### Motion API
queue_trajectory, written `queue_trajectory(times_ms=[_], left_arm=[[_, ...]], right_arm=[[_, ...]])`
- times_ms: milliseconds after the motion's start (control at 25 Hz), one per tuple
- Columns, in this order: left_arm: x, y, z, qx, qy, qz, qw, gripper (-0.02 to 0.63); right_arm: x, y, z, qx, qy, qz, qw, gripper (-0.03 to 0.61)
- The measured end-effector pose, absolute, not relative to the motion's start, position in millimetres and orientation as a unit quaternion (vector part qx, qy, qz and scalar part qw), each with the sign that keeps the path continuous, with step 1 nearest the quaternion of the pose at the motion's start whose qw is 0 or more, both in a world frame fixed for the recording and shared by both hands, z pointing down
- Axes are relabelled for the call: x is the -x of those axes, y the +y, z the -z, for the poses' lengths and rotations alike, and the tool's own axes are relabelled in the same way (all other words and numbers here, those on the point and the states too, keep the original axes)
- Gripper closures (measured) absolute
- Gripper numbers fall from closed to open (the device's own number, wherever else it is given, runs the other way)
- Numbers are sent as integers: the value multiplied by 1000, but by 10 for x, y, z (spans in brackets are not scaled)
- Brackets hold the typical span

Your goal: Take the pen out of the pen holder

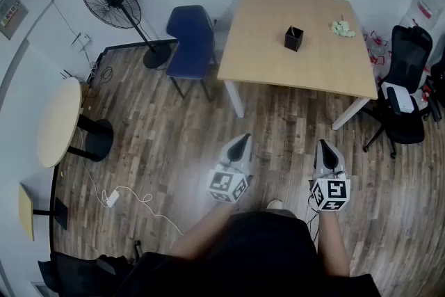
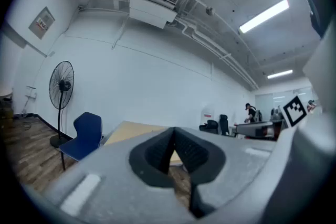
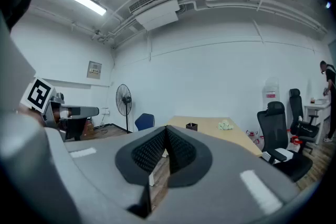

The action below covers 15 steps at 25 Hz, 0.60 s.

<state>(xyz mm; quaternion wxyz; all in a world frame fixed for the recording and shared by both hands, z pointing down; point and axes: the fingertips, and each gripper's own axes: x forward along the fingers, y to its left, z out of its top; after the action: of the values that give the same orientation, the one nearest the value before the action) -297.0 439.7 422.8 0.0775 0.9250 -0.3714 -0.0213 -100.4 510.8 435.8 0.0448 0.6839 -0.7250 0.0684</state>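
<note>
A: Well, starting at the hands: left gripper (image 1: 243,139) pinched together at the tips, nothing between. Same for the right gripper (image 1: 324,145), closed and empty, held low over the wood floor (image 1: 278,122).

B: So, no grasp yet?

A: None. Looks like the approach step, barely begun. Over to the pen holder (image 1: 293,38): upright near the middle of the table (image 1: 264,66), well apart from both grippers. Of the pen (image 1: 295,31), only a thin sliver at the holder's mouth, hard to make out.

B: Next move, then?

A: Probably walking up to the near table edge, opening one pair of jaws, coming down over the holder's mouth, pinching the pen, lifting straight up. Maybe steadying the holder with the other gripper.

B: Room enough?

A: Plenty of bare floor straight ahead. Worth minding: table legs (image 1: 235,99) by the front edge, blue chair (image 1: 188,38) at the table's left side, black office chair (image 1: 405,80) off the right corner. Also a crumpled greenish wad (image 1: 342,28) right of the holder, not touching it.
</note>
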Motion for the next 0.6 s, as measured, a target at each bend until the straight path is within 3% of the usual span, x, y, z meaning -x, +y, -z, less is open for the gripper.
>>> queue_trajectory(times_ms=[240, 600], left_arm=[[2850, 4380, -4218, -923, -375, 23, 79, 611], [2342, 4389, -4239, -932, -360, 8, 49, 611]], right_arm=[[812, 5063, -4371, -690, -716, -104, -9, 578], [539, 4993, -4379, -689, -721, -73, 13, 578]])
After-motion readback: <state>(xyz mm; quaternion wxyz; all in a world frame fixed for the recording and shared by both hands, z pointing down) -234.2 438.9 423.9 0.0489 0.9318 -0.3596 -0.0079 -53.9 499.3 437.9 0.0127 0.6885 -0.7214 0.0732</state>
